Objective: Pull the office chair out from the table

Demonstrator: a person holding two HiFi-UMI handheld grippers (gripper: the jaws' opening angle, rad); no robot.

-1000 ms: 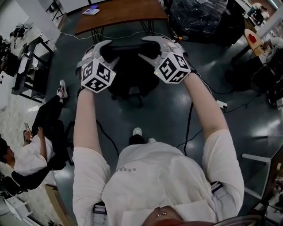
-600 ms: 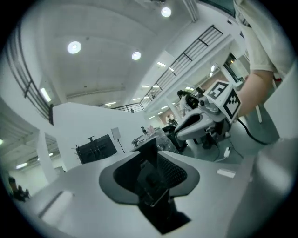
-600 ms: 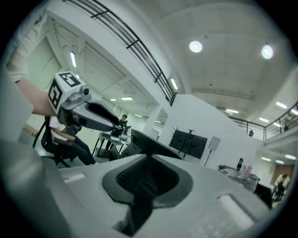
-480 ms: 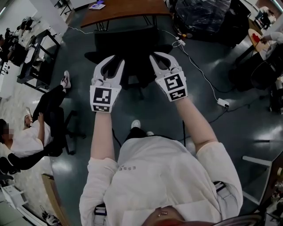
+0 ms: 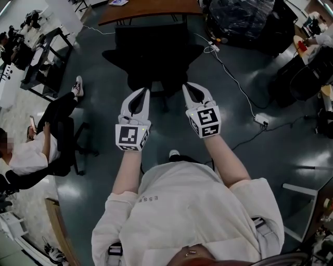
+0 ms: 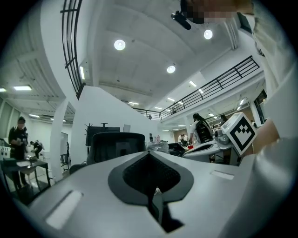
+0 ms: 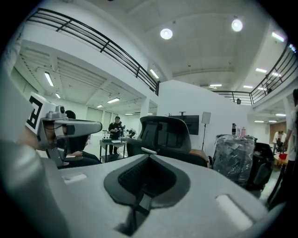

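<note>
— White shirt [image 5: 192,208] fills the near edge of the head view, bare forearms reaching forward from it. How do the tools stand?

— Left gripper [image 5: 141,93] and right gripper [image 5: 191,87] lie side by side, roughly level, both aimed at the chair. Each has just been closing. The left gripper view [image 6: 150,155] and the right gripper view [image 7: 149,158] show the jaws pressed together with nothing between them.

— And the office chair [image 5: 156,52]?

— It stands beyond both tips, apart from them, on the dark floor [image 5: 104,119]. Its base is nearest the person. The wooden table [image 5: 151,9] lies just behind it. How much of the seat sits under the table edge cannot be told.

— Why this pose?

— With empty, shut jaws and a gap to the chair, no pull is acting. Probably the chair is already drawn out, or a fresh grip is needed.

— Anything farther to note?

— A cable and power strip [image 5: 210,49] run beside the chair's right, a likely snag for the castors. A seated person [image 5: 36,150] is well off to the left.
</note>
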